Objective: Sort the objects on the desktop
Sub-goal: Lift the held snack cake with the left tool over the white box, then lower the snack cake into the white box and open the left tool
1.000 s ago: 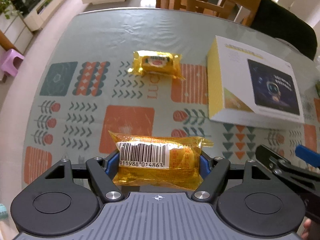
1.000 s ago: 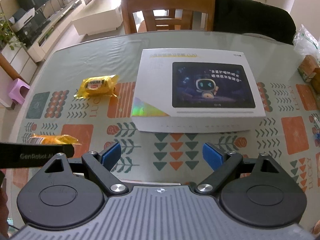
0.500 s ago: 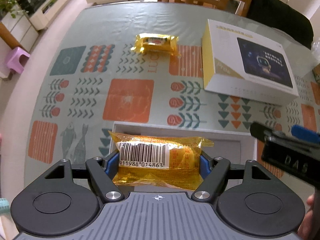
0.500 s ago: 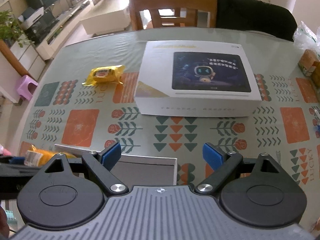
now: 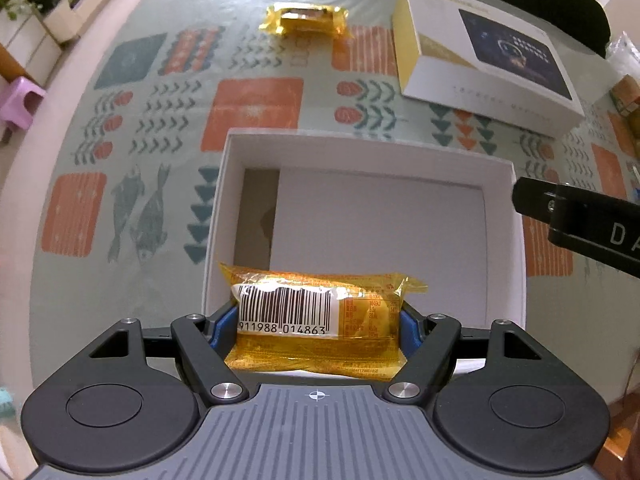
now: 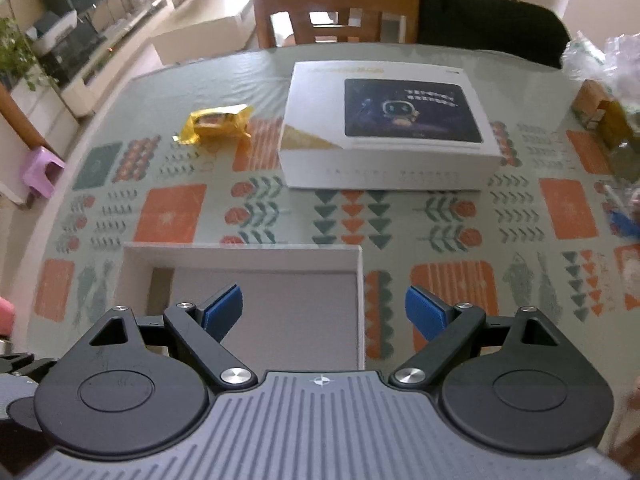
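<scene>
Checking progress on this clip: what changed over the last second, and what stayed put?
The left gripper, clamped on the barcoded snack packet throughout, carried it back from over the patterned cloth to above the open white box, which has come into view. The right gripper, open and empty, drew back too. The second snack packet and printed box stayed put.

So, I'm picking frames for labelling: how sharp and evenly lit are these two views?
Left wrist view: held snack packet crisp, barcode readable; far tablecloth soft, edges bowed by the fisheye. Right wrist view: motion-smeared, printed box fuzzy, bright window glare behind the chair.
</scene>
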`<state>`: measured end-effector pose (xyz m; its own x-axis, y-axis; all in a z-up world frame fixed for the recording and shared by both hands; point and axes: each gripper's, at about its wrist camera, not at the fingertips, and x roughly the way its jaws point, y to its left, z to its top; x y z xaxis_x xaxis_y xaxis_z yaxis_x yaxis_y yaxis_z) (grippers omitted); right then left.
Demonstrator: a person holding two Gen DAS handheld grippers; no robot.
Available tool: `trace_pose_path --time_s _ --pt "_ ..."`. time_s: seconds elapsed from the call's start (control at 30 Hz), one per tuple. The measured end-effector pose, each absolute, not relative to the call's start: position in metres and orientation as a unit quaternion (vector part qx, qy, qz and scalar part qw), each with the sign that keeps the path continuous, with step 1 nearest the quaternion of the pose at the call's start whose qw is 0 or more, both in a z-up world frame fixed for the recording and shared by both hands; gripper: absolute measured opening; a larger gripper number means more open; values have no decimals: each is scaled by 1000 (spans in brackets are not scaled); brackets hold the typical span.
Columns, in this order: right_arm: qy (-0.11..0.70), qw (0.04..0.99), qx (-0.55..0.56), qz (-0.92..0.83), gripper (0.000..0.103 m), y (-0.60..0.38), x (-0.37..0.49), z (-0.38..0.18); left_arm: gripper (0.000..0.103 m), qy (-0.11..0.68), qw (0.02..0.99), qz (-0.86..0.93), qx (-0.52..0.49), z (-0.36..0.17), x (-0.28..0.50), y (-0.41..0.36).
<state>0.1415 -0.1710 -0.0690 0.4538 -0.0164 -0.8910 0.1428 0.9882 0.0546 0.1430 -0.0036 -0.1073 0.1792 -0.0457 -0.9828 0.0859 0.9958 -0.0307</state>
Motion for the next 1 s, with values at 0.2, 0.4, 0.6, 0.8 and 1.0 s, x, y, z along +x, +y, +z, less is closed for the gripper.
trace_pose_path --time_s 0.2,0.4,0.6,0.8,1.0 --pt "520 851 51 -55 103 -156 114 -65 74 643 764 -47 9 -113 119 6" --pt "521 850 54 -64 103 -152 93 -64 74 636 769 -51 25 -115 111 7" --pt "523 847 60 -79 103 -160 84 -66 74 625 778 -49 37 -121 128 -2" --pt "531 840 60 -94 103 -171 85 -73 75 637 768 -54 40 -152 151 -13" --pt "547 829 60 -100 103 -179 92 -86 75 658 750 -43 47 -187 158 -13"
